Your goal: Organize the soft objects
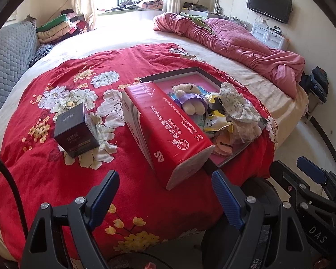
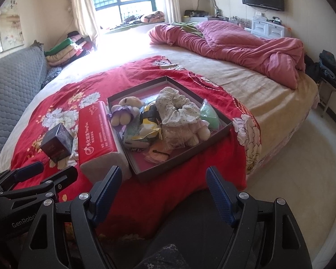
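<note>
Crowding tray (image 2: pixel 215 135): tissue pack (image 2: pixel 96 134), dark box (image 2: pixel 57 144).

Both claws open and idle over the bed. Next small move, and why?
Probably ease the left claw forward onto the near end of the red tissue pack. It lies beside the tray on the red blanket, outside it, right ahead of that claw, while the plush bear and other soft items are already in the tray.

Soft toys (image 2: pixel 125 109) heaped in tray (image 2: pixel 181 157)
</note>
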Demonstrator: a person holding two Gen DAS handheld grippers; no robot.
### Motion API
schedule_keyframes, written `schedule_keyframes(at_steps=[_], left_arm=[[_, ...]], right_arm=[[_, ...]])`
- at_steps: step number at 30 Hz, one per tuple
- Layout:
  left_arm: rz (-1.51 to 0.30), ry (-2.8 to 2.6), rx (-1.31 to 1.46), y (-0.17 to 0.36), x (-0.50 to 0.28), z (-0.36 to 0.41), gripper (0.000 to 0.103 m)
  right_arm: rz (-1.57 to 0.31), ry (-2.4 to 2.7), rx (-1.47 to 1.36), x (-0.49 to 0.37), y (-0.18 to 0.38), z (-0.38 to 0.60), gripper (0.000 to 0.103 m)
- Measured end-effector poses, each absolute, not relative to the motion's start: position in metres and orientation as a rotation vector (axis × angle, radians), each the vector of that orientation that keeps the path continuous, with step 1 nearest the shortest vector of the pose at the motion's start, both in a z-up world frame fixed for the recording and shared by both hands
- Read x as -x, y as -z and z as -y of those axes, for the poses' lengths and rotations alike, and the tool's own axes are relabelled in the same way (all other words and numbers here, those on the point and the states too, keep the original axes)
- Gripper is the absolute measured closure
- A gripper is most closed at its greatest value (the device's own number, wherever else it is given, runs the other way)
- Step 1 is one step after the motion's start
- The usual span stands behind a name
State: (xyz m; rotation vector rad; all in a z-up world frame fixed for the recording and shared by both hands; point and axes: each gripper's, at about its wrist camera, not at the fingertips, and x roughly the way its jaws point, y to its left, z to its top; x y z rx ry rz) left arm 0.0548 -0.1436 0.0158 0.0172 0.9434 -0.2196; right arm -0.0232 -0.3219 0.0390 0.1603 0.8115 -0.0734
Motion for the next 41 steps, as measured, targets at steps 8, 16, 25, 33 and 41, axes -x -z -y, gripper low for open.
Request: schedule_keyframes(at_steps=[8,16,25,33,41], left_arm=[[-0.944,0.218,-0.019,-0.015,-0.055,0.144,0.019],[-0.948,0.211,-0.023,-0.014,-0.055,0.142,0.019],[-0.954,0.206,-0.027,-0.013,-0.056,0.142,0.019],[-0.961,0.204,-0.041,-0.01,-0.056,0.145,0.019],[-0.929,0.214,-0.025,-0.012,-0.056,0.134,0.019]], right_arm=[[-0.811,0.072,-0.157,0.023,-0.038,0.321,0.025],[-0.811,0.068,-0.158,0.023,-0.038,0.32,0.025],[-0.82,0.067,-0.161,0.023,-0.036,0.32,0.025],[-0.825,0.069,-0.167,0.023,-0.035,0.323,0.025],[-0.817,0.055,-0.163,0.019,-0.034,0.318,0.025]])
